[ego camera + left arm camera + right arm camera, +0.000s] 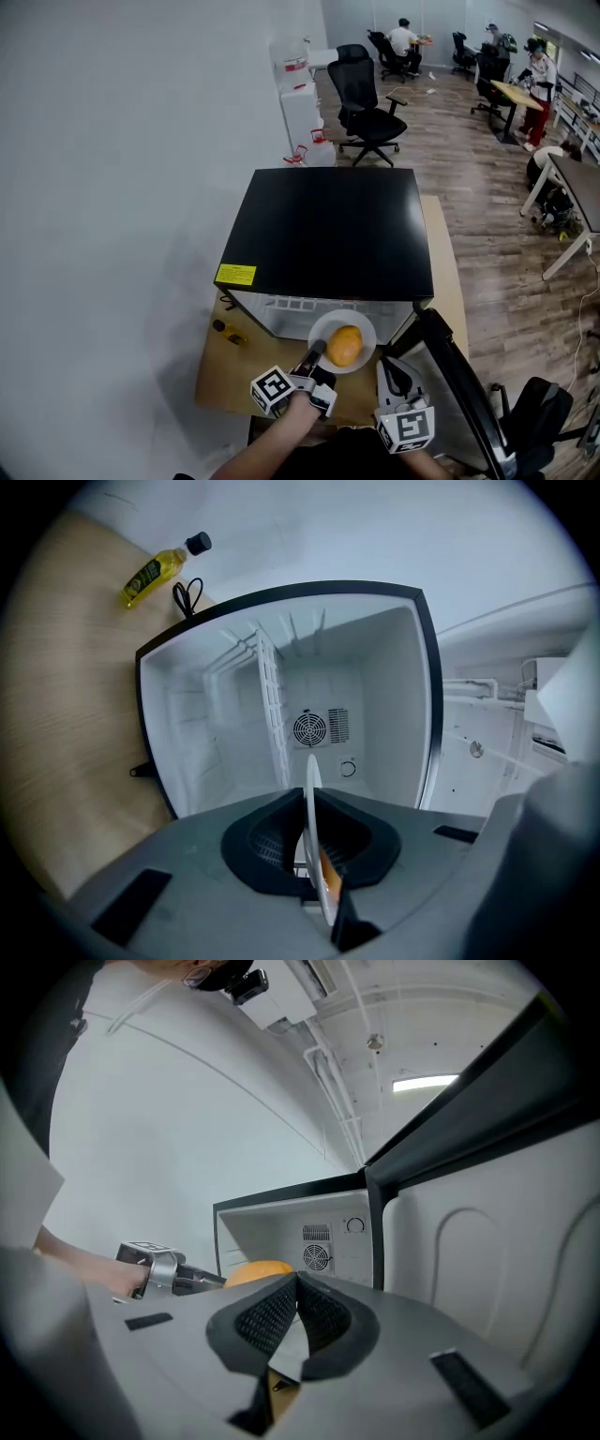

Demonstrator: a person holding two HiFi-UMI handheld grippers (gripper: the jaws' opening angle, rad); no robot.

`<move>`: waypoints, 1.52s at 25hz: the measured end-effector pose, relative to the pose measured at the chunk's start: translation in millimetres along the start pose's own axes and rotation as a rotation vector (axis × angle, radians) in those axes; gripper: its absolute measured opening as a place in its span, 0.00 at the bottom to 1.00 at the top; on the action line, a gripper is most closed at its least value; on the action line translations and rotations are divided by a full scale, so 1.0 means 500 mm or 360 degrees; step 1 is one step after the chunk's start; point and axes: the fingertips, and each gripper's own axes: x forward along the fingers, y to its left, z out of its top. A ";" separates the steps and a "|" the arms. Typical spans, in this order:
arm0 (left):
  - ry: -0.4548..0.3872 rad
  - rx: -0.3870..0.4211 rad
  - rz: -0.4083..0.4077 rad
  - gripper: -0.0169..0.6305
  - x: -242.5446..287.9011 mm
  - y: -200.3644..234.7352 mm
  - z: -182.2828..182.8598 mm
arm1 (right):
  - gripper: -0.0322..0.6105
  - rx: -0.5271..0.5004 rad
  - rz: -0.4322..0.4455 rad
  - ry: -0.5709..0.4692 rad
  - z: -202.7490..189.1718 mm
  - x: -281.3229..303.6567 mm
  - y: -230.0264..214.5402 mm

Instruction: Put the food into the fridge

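Observation:
A black mini fridge (pixel 328 230) stands on a wooden table (pixel 230 375), its door (pixel 459 384) swung open to the right. My left gripper (pixel 314 354) is shut on the rim of a white plate (pixel 323 333) carrying a round orange food (pixel 345 346), just in front of the opening. In the left gripper view the plate (pixel 311 808) shows edge-on between the jaws, facing the white empty interior (pixel 375 686). My right gripper (pixel 392 370) sits beside the door's inner side (pixel 487 1241); its jaws (pixel 298 1281) meet with nothing between them. The food (pixel 258 1269) shows in that view too.
A yellow bottle (pixel 228 331) (pixel 159 567) and a black cable (pixel 187 594) lie on the table left of the fridge. Behind the fridge are a white dispenser (pixel 298 103) and a black office chair (pixel 366 94). People sit at desks far back.

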 end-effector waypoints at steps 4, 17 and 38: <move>-0.0034 0.0027 0.0067 0.07 0.033 0.014 0.008 | 0.14 0.0007 0.0036 -0.0012 0.005 0.011 -0.001; -0.0121 0.0086 0.0058 0.07 0.125 0.038 0.025 | 0.14 0.0006 0.0123 -0.0033 0.015 0.019 0.004; -0.0296 0.0050 0.0199 0.07 0.166 0.070 0.043 | 0.14 0.0004 0.0146 0.0032 0.000 0.044 0.004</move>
